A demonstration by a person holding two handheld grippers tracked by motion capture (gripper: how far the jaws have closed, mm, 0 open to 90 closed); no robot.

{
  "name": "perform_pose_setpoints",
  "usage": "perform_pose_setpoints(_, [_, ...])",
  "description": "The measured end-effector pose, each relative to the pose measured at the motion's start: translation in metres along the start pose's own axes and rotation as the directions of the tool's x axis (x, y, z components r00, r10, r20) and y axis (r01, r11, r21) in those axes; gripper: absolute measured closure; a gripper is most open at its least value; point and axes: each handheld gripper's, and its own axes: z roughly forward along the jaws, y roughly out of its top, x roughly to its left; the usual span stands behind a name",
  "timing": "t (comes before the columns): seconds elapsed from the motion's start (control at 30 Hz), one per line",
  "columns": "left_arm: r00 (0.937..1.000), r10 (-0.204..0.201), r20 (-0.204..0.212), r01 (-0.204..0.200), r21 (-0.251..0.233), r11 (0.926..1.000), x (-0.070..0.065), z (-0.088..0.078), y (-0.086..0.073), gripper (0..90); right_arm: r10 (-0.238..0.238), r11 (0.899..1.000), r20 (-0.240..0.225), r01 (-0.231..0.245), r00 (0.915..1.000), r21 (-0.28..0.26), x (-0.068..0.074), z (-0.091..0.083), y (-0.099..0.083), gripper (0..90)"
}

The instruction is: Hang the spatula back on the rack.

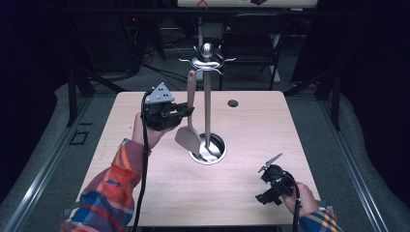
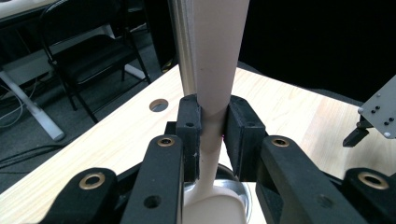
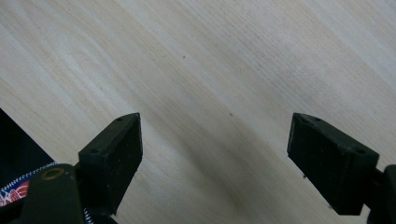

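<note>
Dark lab: desk (image 1: pixel 145 188), folding chair (image 1: pixel 251 41), cables (image 1: pixel 164 70)

No writing, label, brand, number or sign is showing legibly in any of the views.

Beige spatula (image 1: pixel 189 126) — upright, blade down, beside steel stand pole (image 1: pixel 207 108).
</note>
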Motion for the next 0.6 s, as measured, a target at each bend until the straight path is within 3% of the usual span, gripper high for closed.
perform_pose_setpoints(0.23, [1.0, 0.002, 0.001, -0.002, 0.006, 1.0, 0.0009, 0.0017, 0.0018, 76.5, 0.004, 1.0, -0.003, -0.004, 1.0, -0.003, 0.0003, 0.0003, 0.0, 17.7])
perform_pose_setpoints(0.6, [0.9992, -0.017, 0.036, 0.017, 0.014, 0.9998, 0.0043, 0.0088, 0.0027, 76.5, 0.0, 1.0, 0.0, 0.0, 1.0, 0.002, 0.0002, -0.0001, 0.0002, 17.7])
